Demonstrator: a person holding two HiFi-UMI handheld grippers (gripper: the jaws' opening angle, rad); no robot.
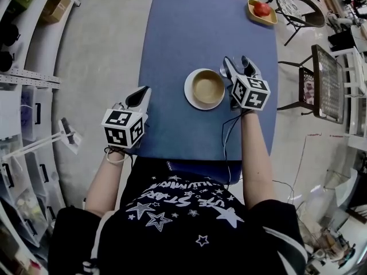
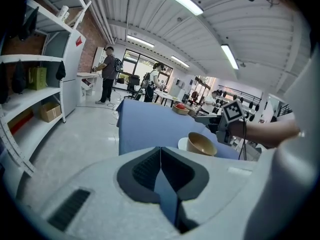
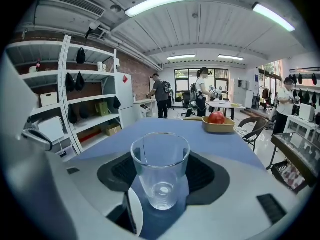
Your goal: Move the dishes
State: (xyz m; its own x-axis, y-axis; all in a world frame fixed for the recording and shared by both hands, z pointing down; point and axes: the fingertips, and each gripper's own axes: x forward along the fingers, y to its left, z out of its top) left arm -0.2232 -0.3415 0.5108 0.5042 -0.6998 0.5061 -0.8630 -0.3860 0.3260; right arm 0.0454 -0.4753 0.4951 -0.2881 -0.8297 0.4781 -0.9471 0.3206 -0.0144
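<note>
**Glass pinched beside the bowl and plate**

On the blue desk (image 1: pixel 189 33) a tan bowl (image 1: pixel 207 86) sits in a white plate (image 1: pixel 188 90) near the middle, a little toward the right edge. The right gripper (image 1: pixel 237 65) is just to the right of that plate, between it and the desk's right edge, pointing toward the far edge. Its jaws stand wide and pinch a clear drinking glass (image 3: pixel 161 171), one dark pad against each side. The glass is upright and empty. In the right gripper view the plate's white rim shows just beside the glass's base, at its left. Whether the base rests on the desk cannot be told.

The left gripper (image 1: pixel 141 93) is over the desk's left edge, well apart from the plate, and also points toward the far edge. Its jaws are pressed together with nothing between them.

At the far right corner a shallow yellow tray (image 1: pixel 272 19) holds a red apple (image 1: pixel 262 8).

The person stands at the near edge, one gripper in each hand.
</note>
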